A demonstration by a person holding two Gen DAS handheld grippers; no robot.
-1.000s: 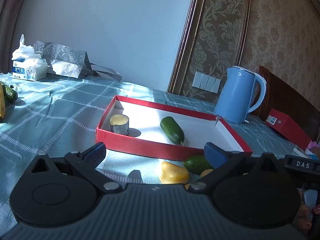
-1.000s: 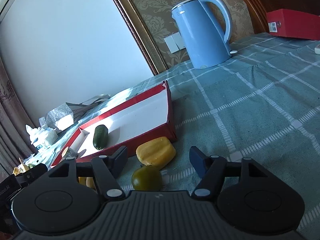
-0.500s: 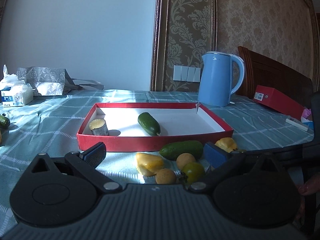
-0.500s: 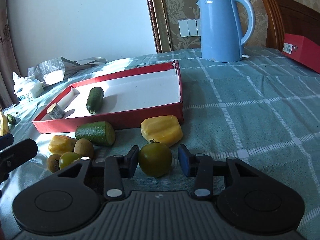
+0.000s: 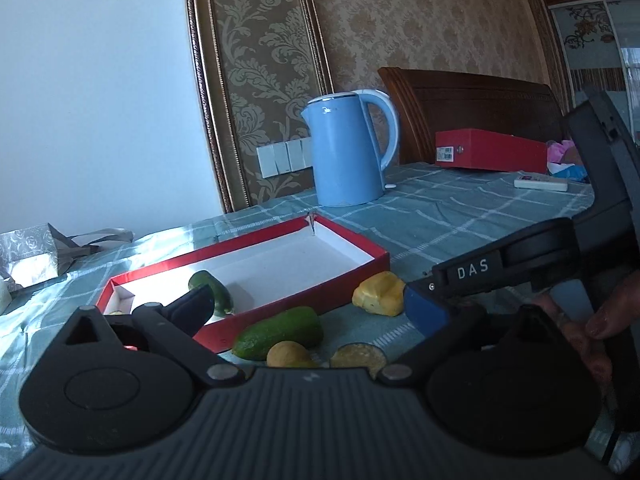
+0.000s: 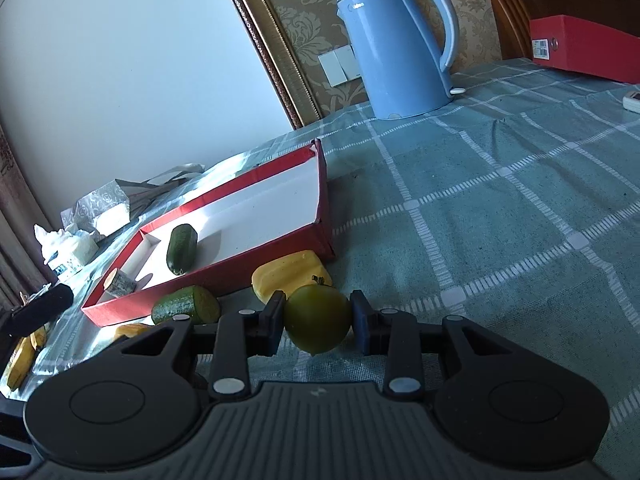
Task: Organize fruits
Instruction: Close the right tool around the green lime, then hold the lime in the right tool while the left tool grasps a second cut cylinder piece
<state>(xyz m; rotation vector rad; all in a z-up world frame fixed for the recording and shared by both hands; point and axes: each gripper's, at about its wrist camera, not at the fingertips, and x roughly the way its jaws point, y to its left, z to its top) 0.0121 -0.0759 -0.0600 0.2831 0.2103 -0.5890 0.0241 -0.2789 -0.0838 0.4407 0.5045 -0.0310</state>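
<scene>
My right gripper [image 6: 318, 322] is shut on a round green tomato [image 6: 316, 312], just in front of a yellow pepper [image 6: 292, 276] at the red tray's [image 6: 324, 208] near corner. Inside the tray lie a dark cucumber [image 6: 182, 248] and a short cut piece [image 6: 120, 282]. My left gripper [image 5: 310, 306] is wide, its jaws closing, its pads touching nothing. Beyond its fingers a green cucumber half [image 5: 280, 332], a brown kiwi [image 5: 286, 354] and a yellowish fruit [image 5: 356, 356] lie on the cloth. The right gripper's body [image 5: 472, 272] and a hand [image 5: 600, 320] show at the left view's right.
A blue kettle [image 6: 400, 40] stands behind the tray on the checked cloth. A red box [image 6: 580, 48] and a white remote [image 5: 540, 184] lie at the far right. A silver bag [image 6: 104, 204], tissues and bananas [image 6: 24, 356] are at the left.
My right jaws have closed from half open onto the green tomato. The left view has swung to the right and rolled, so the right gripper now shows in it.
</scene>
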